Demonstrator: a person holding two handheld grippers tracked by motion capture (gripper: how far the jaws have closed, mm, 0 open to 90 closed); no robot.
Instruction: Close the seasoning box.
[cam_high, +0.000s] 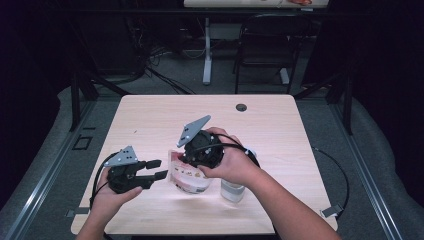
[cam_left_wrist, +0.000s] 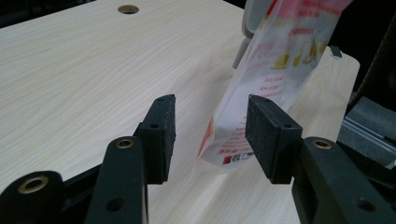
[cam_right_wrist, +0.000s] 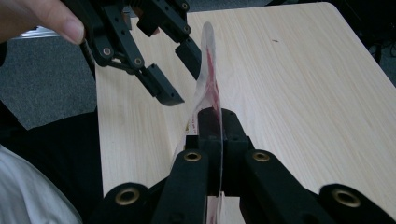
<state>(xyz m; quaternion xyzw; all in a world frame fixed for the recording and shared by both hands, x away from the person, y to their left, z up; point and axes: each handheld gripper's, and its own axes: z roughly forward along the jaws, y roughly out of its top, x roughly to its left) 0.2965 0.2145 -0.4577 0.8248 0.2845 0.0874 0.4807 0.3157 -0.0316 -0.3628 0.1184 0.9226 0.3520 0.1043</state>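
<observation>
A thin, glossy plastic pouch (cam_high: 186, 176), white with red and yellow print, hangs pinched along its flat top edge in the right tongs (cam_right_wrist: 219, 122), which are clenched on it so that the film bows into a gentle curve above the pads. The pouch's rounded bottom sits over the near middle of the counter (cam_high: 150, 115), just in front of the person. The left tongs (cam_high: 159, 169) stand released, their square black rubber pads apart; in the left gripper view the pouch's lower corner (cam_left_wrist: 233, 140) lies between them without being pressed. A pale, cylindrical container (cam_high: 233, 190) stands just right of the pouch, partly hidden by the right hand (cam_high: 232, 165). The counter is smooth light wood-grain laminate with rounded corners and a round cable hole (cam_high: 241, 107) near its far edge. Beyond it, a dark chair (cam_high: 265, 45) stands on grey floor in a dim room.
</observation>
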